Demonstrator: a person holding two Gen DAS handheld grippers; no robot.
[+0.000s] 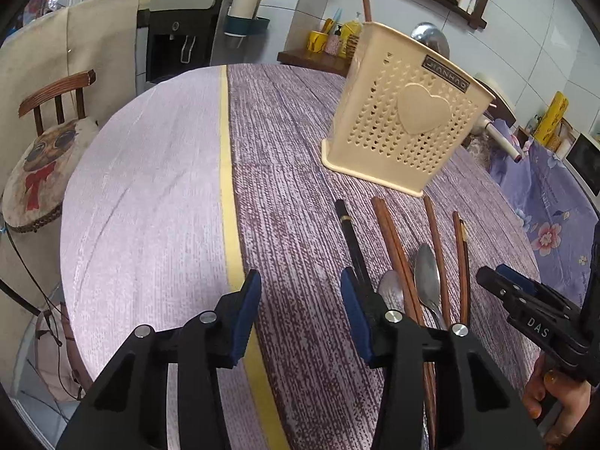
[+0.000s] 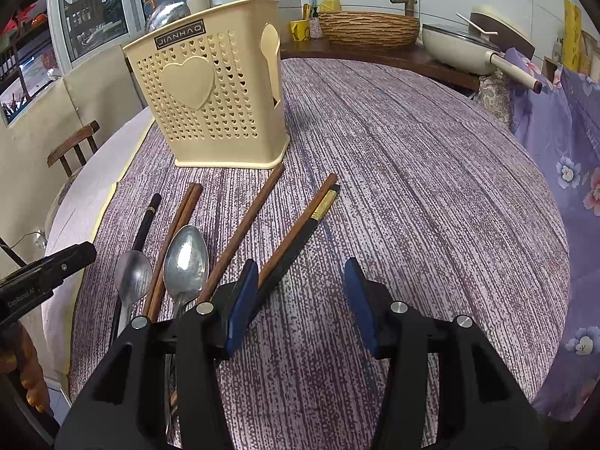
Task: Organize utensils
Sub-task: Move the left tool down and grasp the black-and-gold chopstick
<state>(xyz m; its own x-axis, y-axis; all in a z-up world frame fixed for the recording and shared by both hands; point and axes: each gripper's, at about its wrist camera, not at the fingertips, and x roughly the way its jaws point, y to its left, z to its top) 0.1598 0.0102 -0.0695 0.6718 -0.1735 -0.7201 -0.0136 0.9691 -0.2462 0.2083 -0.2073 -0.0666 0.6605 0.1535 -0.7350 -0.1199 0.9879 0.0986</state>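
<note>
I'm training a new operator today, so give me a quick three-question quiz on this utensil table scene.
1. True or false: both the left gripper and the right gripper are open and hold nothing.
2. How many metal spoons lie on the tablecloth?
3. Multiple choice: the beige utensil holder is A) lying on its side, B) standing upright beyond the utensils, C) held in a gripper.

Key:
1. True; nothing sits between either pair of fingers.
2. Two: a larger spoon and a smaller spoon, among the wooden chopsticks.
3. B.
</note>
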